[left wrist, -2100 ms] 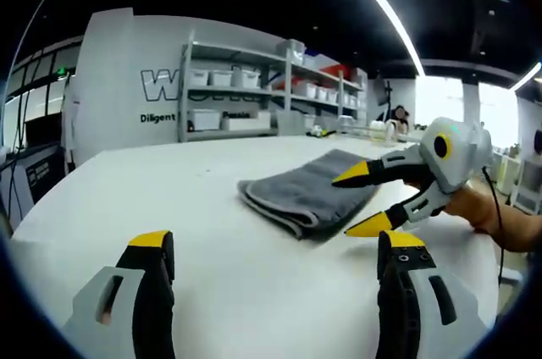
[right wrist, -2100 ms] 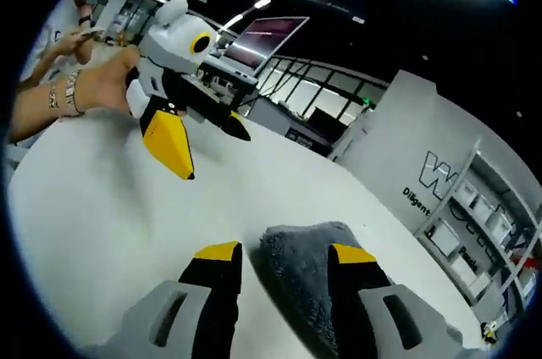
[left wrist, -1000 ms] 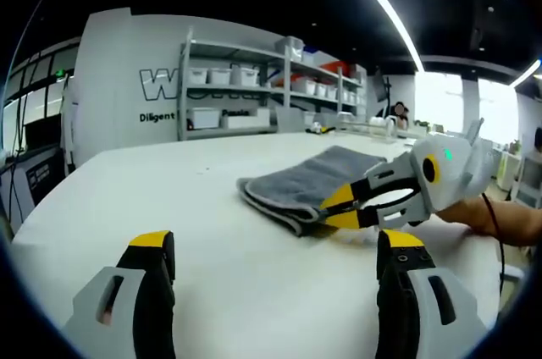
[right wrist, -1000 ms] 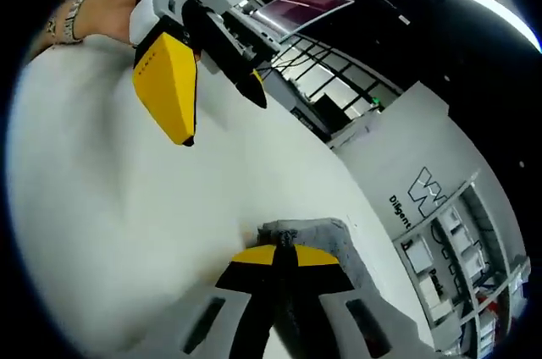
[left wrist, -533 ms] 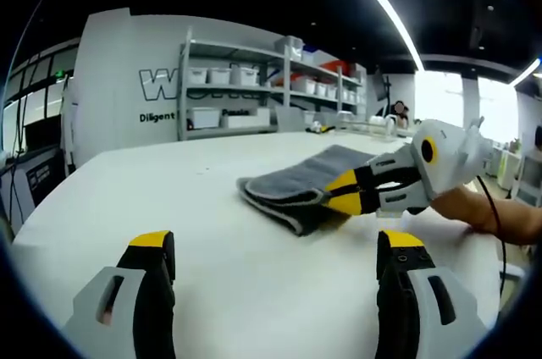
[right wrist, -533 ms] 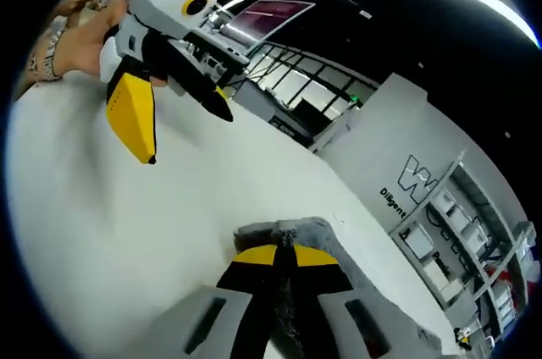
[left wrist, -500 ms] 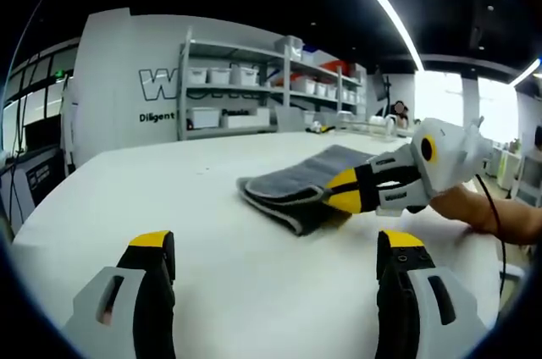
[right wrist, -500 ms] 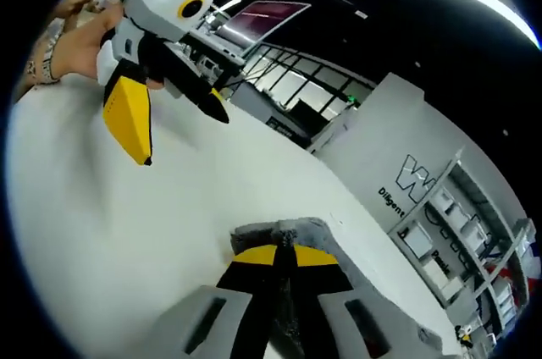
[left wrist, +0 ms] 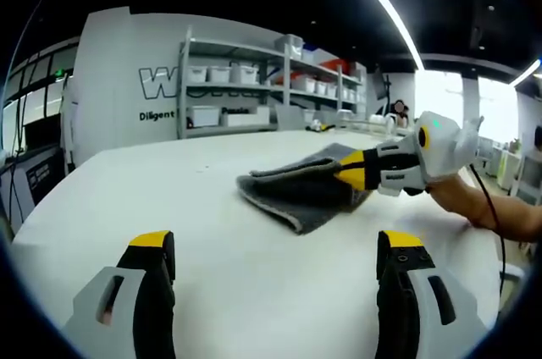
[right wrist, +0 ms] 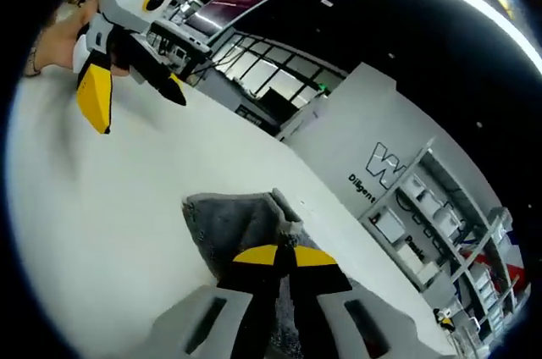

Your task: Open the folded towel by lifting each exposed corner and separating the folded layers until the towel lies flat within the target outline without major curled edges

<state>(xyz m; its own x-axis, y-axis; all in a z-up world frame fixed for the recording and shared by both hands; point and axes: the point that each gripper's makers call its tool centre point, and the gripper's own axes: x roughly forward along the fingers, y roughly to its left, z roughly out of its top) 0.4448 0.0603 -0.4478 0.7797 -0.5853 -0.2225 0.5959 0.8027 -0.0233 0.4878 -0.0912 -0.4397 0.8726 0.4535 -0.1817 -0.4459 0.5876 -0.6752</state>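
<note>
On the grey back wall point(left wrist: 110, 88), large white-outlined letters begin with a "W" and run behind a shelving rack point(left wrist: 246, 88); beneath them is a smaller dark line of which "Diligent" can be read in both views, while the rest is hidden by the rack or too small to tell. The rack carries white bins, with a red one higher up toward its far end.

The grey towel point(left wrist: 309, 190) lies folded on the white tabletop point(left wrist: 169, 198), near its middle in the left gripper view. The right tongs point(left wrist: 349, 171) are pinched together on the towel's top layer at the near right corner, lifting that layer off the folds below, so a dark gap shows along the edge. In the right gripper view the same tongs point(right wrist: 285, 255) have their yellow tips meeting on the cloth, with a raised flap of towel point(right wrist: 246, 228) ahead of them.

The left tongs point(left wrist: 275, 249) stand wide apart and hold nothing, low over bare tabletop short of the towel; in the right gripper view the left tongs point(right wrist: 127, 92) sit well away from the cloth, held by a hand point(right wrist: 52, 47).

Bare white surface stretches wide to the towel's left and front. The tabletop's far edge runs just before the rack.
</note>
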